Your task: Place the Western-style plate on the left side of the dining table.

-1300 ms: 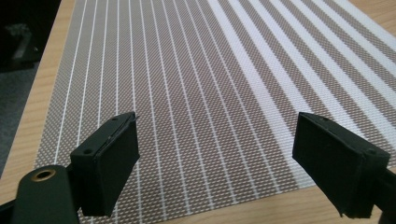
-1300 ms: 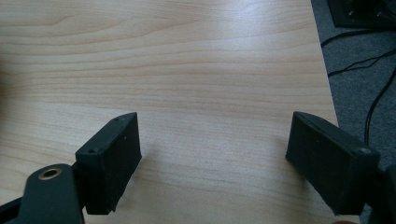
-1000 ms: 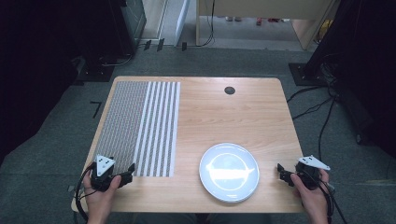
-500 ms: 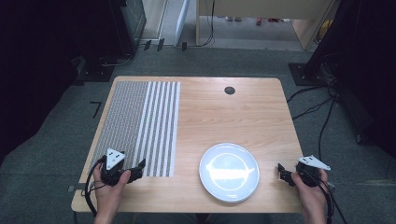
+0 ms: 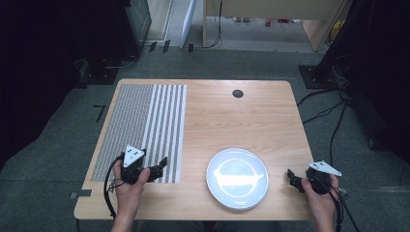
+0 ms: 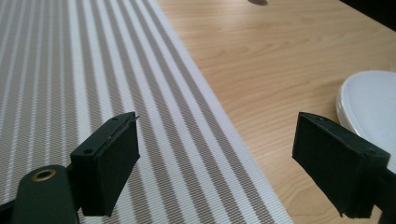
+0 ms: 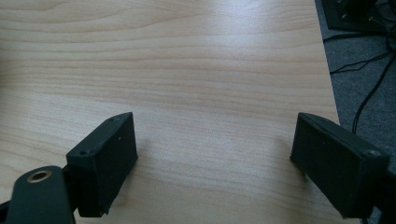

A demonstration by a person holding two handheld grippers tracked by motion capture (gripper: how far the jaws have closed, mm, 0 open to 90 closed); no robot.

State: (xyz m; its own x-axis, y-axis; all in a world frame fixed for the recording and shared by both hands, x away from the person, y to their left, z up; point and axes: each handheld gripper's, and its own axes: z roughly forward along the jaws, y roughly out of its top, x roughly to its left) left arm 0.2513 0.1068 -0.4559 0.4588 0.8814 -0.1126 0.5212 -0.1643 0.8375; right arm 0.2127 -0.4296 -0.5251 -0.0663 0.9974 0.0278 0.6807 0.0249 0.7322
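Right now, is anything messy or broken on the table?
Nothing stands out. The striped mat lies flat and square to the table edge, and the white plate sits whole and clean beside it.

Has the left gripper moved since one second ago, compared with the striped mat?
Yes. The left gripper has moved to the right and slightly forward. It now lies over the near right part of the striped mat, nearer the white plate.

Location type: laboratory or test room. Indicators: a single wooden worktop point(image 5: 251, 121) stands on grey carpet point(image 5: 58, 159) and carries a staged layout of one striped placemat point(image 5: 145, 125) and one white plate point(image 5: 237, 178). Loose black cables point(image 5: 333, 116) cross the floor at right. Dark equipment racks point(image 5: 130, 24) and a light wooden cabinet point(image 5: 270, 14) stand behind.
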